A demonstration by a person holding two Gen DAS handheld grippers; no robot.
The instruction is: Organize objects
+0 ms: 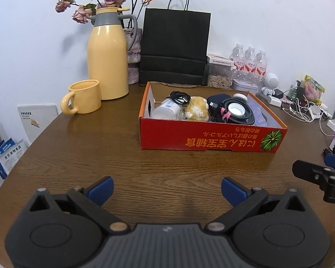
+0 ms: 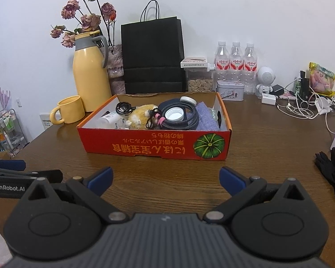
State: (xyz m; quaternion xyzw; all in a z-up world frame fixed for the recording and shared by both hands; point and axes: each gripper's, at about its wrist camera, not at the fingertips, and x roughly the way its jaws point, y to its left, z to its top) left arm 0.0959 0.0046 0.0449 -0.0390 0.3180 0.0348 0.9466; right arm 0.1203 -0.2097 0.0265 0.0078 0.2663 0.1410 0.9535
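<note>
Red box (image 1: pixel 212 138) sits mid-worktop (image 1: pixel 100 156), already full of clutter, and we hover both tools, left tool (image 1: pixel 167 188) and right tool (image 2: pixel 166 178), wide open and empty, judging we must next reach in and pick something.

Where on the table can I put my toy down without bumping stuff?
The big bare patch of wooden table between the red box and the two open grippers, left and right, is free. So is the spot left of the box, in front of the yellow mug. The back right, with white cables, is crowded.
</note>
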